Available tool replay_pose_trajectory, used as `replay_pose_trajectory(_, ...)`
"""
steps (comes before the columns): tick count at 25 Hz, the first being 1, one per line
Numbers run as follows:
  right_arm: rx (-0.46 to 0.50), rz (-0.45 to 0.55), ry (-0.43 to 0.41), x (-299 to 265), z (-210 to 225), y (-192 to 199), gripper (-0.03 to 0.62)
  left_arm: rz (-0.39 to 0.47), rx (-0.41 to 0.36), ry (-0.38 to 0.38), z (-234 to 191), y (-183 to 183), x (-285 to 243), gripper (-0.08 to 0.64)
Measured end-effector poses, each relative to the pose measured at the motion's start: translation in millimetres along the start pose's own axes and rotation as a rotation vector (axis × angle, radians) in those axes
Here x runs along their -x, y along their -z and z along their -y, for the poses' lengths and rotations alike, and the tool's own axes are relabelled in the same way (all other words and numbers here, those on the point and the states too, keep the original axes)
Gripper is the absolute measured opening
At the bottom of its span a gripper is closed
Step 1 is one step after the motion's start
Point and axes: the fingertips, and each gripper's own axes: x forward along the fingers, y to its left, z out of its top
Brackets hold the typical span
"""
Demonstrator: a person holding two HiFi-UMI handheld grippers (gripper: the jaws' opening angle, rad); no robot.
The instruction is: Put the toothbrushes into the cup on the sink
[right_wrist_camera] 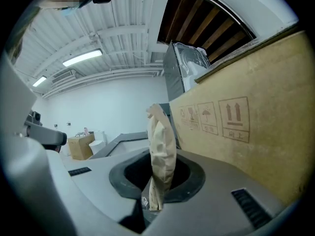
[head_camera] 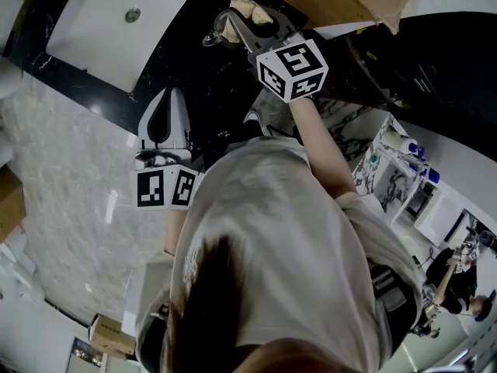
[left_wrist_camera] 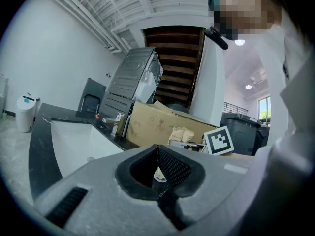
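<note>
The right claw (right_wrist_camera: 156, 181) is clenched on an upright, crinkled beige paper-wrapped toothbrush (right_wrist_camera: 161, 146). It is right of the white sink basin (head_camera: 116, 22), just beside a clear cup (head_camera: 212, 37) on the glossy black surface (head_camera: 194, 76). A flat cardboard box (right_wrist_camera: 246, 112) walls the far edge. The left claw (head_camera: 172, 93) is closed and empty, near the basin's front corner.

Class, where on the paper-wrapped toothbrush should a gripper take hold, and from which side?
Probably across its slim body, pads on the two flat faces, as the right gripper holds the paper-wrapped toothbrush. It is long and thin, so a good length juts past the jaws, free to enter the glass cup first.
</note>
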Motion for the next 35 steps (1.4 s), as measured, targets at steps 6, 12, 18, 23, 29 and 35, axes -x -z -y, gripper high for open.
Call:
replay_pose_trajectory(6,-0.007,0.002,0.078,1.8,18.5,8.0,0.103,0.000,0.001,-0.005,-1.3,-1.5,1.4,0.015)
replay_pose_trajectory(12,-0.113,-0.028,0.096,4.4,26.9,30.1,0.210,-0.002,0.007,-0.006,-3.3,0.1,2.0,0.015)
replay_pose_trajectory(18,-0.120,-0.008,0.091,4.8,25.0,26.4,0.210,-0.002,0.006,-0.002,-2.1,0.1,1.4,0.015)
replay_pose_trajectory(23,-0.121,0.000,0.096,6.8,25.1,24.1,0.210,0.000,0.007,-0.003,-1.9,0.0,2.6,0.015)
replay_pose_trajectory(29,-0.125,0.010,0.093,7.3,24.0,21.2,0.210,0.002,0.005,-0.004,-1.8,-0.6,3.1,0.015)
replay_pose_trajectory(35,-0.126,0.024,0.093,9.6,24.2,15.9,0.210,0.002,0.002,-0.001,-0.1,-1.4,3.1,0.015)
